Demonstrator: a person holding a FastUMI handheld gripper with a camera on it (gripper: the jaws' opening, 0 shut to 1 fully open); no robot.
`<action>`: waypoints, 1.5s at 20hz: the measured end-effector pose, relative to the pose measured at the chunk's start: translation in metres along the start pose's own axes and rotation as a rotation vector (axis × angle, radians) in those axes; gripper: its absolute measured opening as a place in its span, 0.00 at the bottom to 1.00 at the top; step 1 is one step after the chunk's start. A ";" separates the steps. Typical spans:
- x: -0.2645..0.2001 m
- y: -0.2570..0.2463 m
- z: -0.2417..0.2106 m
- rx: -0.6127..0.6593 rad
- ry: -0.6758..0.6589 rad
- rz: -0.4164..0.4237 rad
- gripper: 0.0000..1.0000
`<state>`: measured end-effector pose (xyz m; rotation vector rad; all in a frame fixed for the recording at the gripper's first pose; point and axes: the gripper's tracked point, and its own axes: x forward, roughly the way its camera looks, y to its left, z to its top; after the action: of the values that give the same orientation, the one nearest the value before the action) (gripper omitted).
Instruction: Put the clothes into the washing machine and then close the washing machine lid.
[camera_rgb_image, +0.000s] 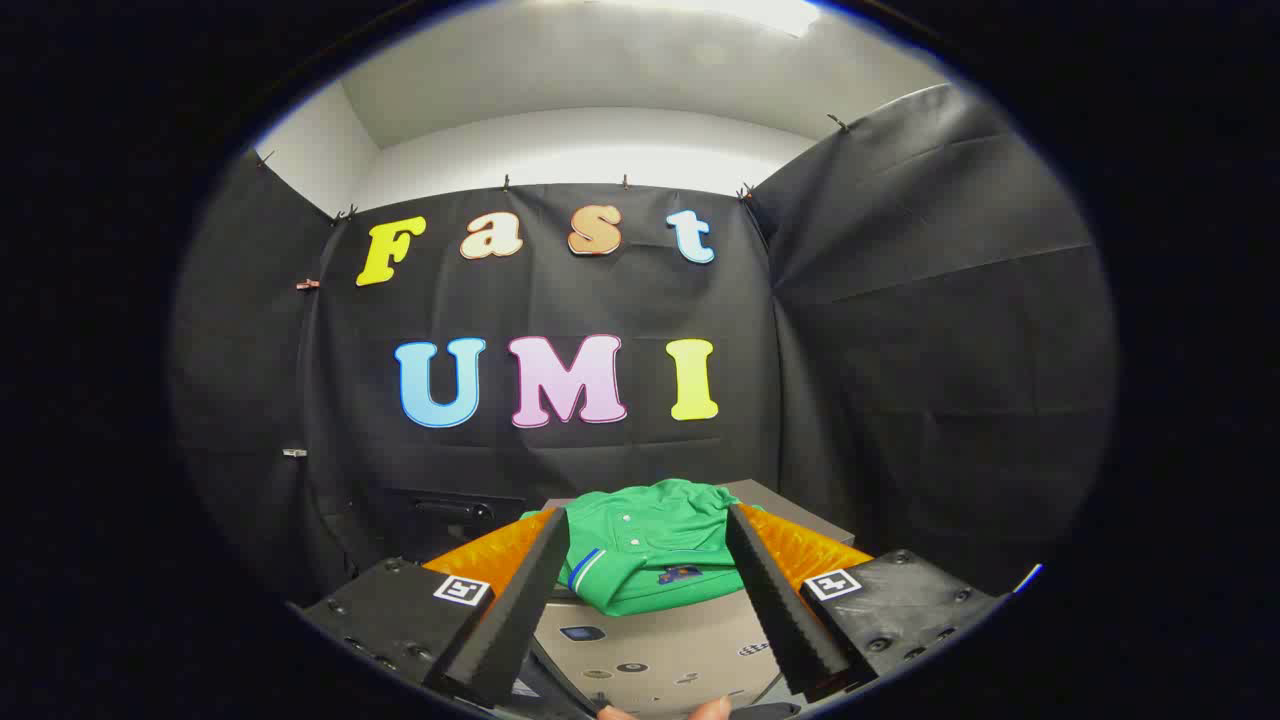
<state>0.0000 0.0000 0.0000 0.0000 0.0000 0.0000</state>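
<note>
Gripper view: gripper (648, 520) spread wide — folded green shirt (650, 550) between fingers.

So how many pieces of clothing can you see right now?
1: a green shirt lying folded on the washing machine, between the open gripper's fingers. Others may be hidden beneath it.

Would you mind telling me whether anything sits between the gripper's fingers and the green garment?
Nothing visible does. The gripper is open, and the green garment lies folded on the grey washing machine top, just ahead of and between the fingers, with no other object in the gap.
</note>
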 end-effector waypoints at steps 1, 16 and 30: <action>0.000 0.001 0.001 0.000 0.000 0.000 0.98; -0.004 -0.001 0.005 -0.019 -0.009 0.002 0.98; 0.059 0.015 0.010 -0.065 0.076 0.089 0.98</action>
<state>0.0590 0.0146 0.0098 -0.0652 0.0760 0.0888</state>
